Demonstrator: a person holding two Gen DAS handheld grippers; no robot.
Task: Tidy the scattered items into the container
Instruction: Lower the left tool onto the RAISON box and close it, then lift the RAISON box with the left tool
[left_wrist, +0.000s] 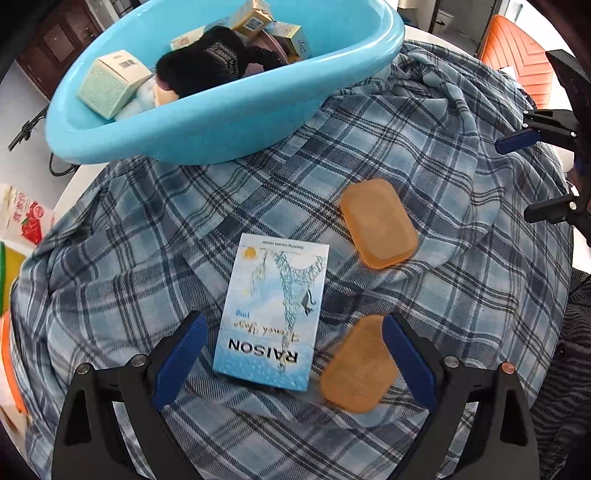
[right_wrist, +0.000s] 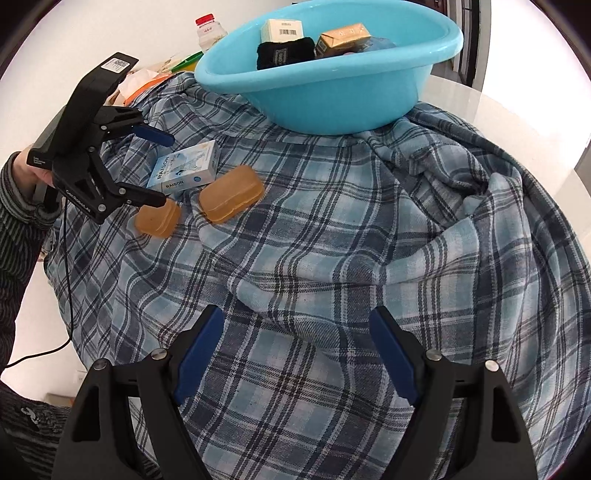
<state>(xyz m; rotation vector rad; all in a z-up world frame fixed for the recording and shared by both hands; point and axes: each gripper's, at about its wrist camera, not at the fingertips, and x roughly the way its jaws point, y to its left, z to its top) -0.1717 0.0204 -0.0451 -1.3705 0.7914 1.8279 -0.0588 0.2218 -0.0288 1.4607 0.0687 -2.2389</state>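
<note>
Plaid cloth (right_wrist: 332, 221) covers the round white desk (right_wrist: 517, 122). Near its far edge the blue basin (left_wrist: 207, 129) already holds several boxes and a dark cloth, so most tidying looks done. Left on the cloth: one card box (left_wrist: 273, 314) and two amber soap bars (left_wrist: 378, 223) (left_wrist: 356, 363). Left gripper (left_wrist: 291, 354) hangs over the box, fingers wide, holding nothing; right gripper (right_wrist: 295, 350) is likewise spread and empty.

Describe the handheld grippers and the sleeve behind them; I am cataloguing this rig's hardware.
Both the left gripper and the right gripper have matte black jointed frames with silver rivets and blue ribbed fingers. From the right wrist view, the left one has a boxy black body with a white code sticker, small white lettering, and a thin black cable. The sleeve is dark with fine stripes.
</note>
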